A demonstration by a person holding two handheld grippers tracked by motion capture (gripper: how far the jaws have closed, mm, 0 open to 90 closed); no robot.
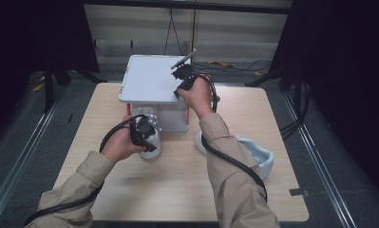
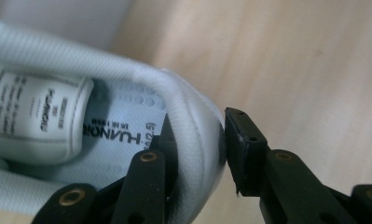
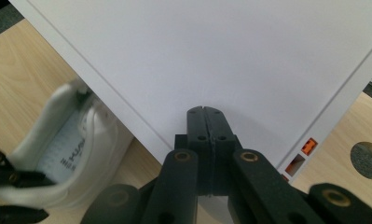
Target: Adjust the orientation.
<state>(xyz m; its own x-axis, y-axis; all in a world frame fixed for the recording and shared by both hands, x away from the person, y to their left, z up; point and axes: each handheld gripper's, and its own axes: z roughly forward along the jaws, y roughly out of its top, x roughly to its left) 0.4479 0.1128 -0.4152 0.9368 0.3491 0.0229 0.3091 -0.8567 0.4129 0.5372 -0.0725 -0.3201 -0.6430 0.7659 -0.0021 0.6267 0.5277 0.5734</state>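
Observation:
A white shoe (image 1: pixel 153 140) stands on the wooden table (image 1: pixel 177 190) just in front of a white box (image 1: pixel 146 78). My left gripper (image 1: pixel 148 142) straddles the shoe's heel collar (image 2: pixel 193 126): one jaw is inside the shoe, the other is against the outer heel, and both pads press on it. My right gripper (image 1: pixel 177 90) is shut with nothing in it. Its joined tips (image 3: pixel 206 112) rest on the box's flat white top (image 3: pixel 221 51), near the front edge. The same shoe (image 3: pixel 76 140) lies below that edge in the right gripper view.
A second white shoe (image 1: pixel 256 154) lies on its side at the table's right, beside my right forearm. The box has orange marks at its corner (image 3: pixel 308 145). Dark curtains and cables surround the table.

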